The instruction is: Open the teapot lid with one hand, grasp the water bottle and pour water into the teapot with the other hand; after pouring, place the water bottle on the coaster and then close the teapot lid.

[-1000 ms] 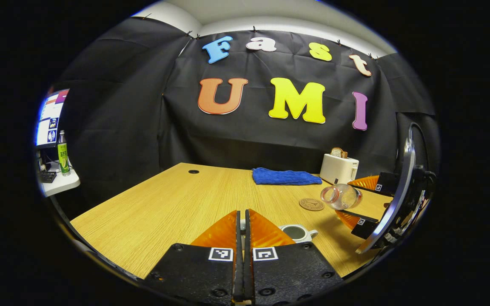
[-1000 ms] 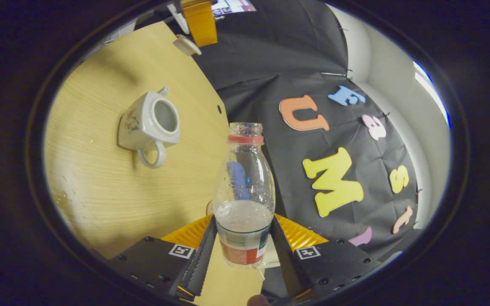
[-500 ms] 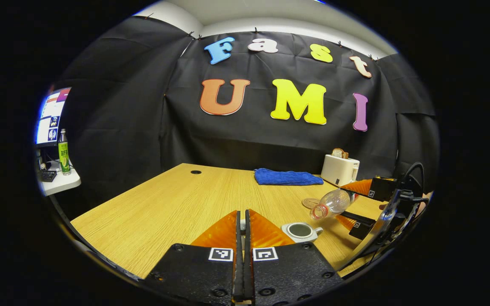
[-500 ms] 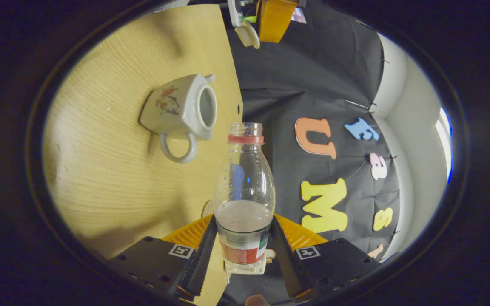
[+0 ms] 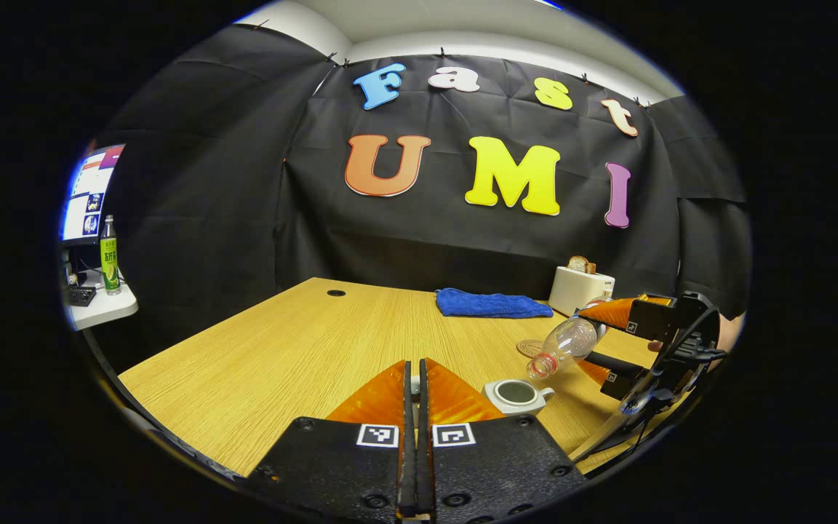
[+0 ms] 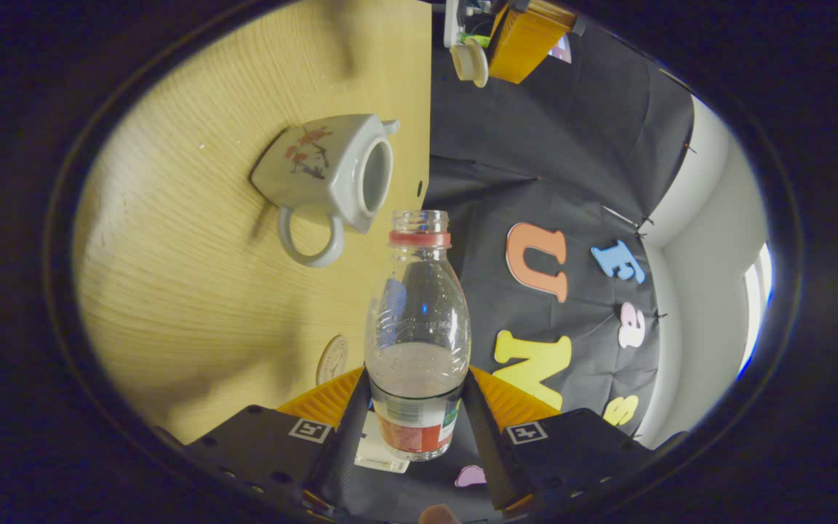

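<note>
right gripper: was clamped on the bottle low on the body, a finger pressed on each side; in the left gripper view it was seen over the table's right side with the bottle tipped mouth-down

left gripper: fingers were seen pinched almost together; in the right gripper view the lid was seen pinched at its tip, held up and clear of the pot

step: pouring, pretty clearly. lid was already off, and the bottle neck was angled down toward the teapot

bottle: clear plastic, uncapped, red ring at the neck, label low down, only partly filled. no stream was seen yet

teapot: squarish white pot with a red flower print, loop handle, mouth left open; was sat on the table just below the bottle's mouth

next move: more tilt would probably be needed, with the mouth lined up right over the opening so nothing gets spilled

coaster: round brown one was laid just behind the bottle, near the pot, ready for the set-down
</note>
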The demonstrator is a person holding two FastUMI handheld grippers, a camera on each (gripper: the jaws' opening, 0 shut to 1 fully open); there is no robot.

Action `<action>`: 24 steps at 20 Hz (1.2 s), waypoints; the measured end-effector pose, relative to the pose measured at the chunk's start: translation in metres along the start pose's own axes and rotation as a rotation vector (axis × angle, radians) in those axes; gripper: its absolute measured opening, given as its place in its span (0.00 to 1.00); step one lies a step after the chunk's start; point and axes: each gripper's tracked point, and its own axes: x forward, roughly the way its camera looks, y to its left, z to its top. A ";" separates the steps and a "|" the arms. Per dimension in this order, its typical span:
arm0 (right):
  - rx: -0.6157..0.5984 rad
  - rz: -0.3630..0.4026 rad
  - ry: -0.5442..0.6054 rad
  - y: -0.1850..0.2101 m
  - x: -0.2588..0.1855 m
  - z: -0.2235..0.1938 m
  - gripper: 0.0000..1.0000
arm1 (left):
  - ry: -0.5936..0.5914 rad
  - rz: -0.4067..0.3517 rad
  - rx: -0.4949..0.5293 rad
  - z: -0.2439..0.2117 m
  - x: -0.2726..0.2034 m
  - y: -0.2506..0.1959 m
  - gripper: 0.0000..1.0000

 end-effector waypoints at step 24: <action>-0.184 -0.052 -0.028 -0.022 0.002 0.008 0.71 | -0.003 -0.022 -0.010 0.000 -0.004 -0.001 0.03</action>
